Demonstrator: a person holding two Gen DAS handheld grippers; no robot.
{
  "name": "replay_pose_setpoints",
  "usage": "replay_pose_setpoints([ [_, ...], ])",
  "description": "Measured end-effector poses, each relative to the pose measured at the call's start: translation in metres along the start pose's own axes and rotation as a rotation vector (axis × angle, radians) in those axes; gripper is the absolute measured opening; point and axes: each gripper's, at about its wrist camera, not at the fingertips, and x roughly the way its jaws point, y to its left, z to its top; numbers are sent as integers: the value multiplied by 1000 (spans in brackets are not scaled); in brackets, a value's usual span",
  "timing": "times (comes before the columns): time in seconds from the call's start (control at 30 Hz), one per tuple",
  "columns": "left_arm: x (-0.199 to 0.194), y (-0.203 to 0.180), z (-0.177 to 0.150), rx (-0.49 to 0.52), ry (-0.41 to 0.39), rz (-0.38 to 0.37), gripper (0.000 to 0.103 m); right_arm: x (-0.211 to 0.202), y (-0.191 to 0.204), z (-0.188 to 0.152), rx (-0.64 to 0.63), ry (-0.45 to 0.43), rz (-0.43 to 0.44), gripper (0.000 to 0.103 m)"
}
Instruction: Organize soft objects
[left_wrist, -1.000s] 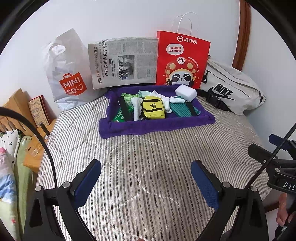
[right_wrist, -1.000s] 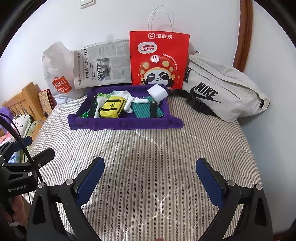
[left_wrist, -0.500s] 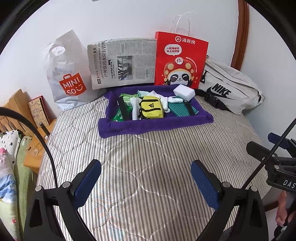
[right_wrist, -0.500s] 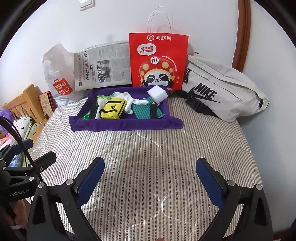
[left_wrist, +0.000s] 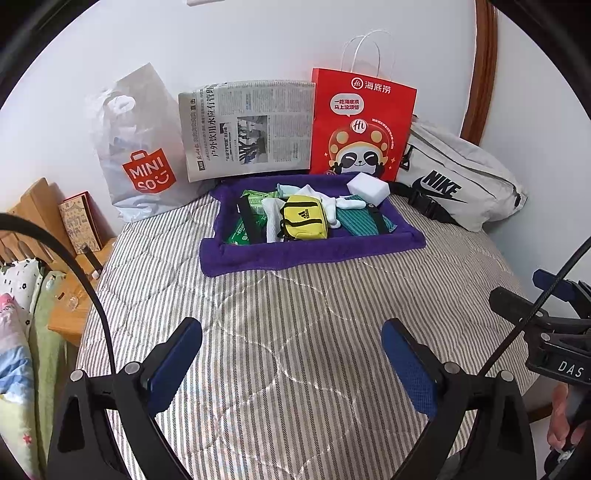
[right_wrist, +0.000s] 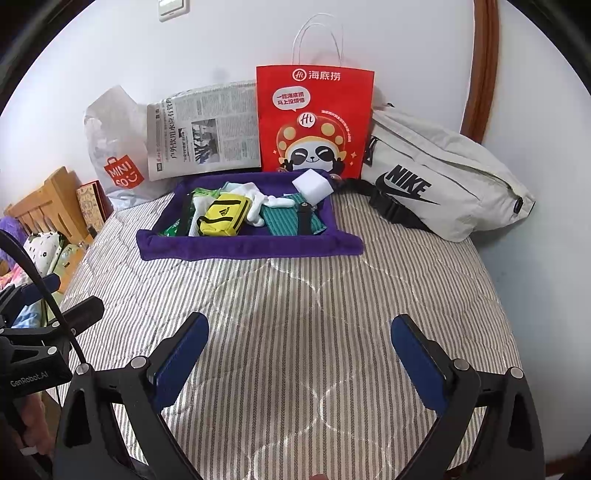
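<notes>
A purple cloth tray (left_wrist: 310, 253) (right_wrist: 251, 247) lies at the far side of the striped bed. Inside it are a yellow Adidas pouch (left_wrist: 303, 221) (right_wrist: 223, 216), white socks (left_wrist: 334, 201) (right_wrist: 264, 201), a teal striped cloth (left_wrist: 360, 221) (right_wrist: 284, 221), green packets (left_wrist: 240, 232) and a white sponge block (left_wrist: 367, 187) (right_wrist: 312, 185). My left gripper (left_wrist: 291, 358) is open over the bare quilt, well short of the tray. My right gripper (right_wrist: 299, 350) is also open with nothing between its blue pads.
Against the wall stand a Miniso plastic bag (left_wrist: 138, 147), a newspaper (left_wrist: 245, 129), a red panda paper bag (left_wrist: 360, 122) and a grey Nike waist bag (left_wrist: 458, 181). A wooden bedside stand (left_wrist: 48, 229) with a book is at the left. The bed edge drops off right.
Both grippers have drawn back and tilted slightly, so the tray and bags sit a little farther and lower in view. Jaws stay wide open.
</notes>
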Motion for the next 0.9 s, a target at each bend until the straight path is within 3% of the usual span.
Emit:
replay_pose_setpoints([
  [0.9,-9,2,1,-15,-9,2,98,-2,4,0,-12,3,-7,98],
])
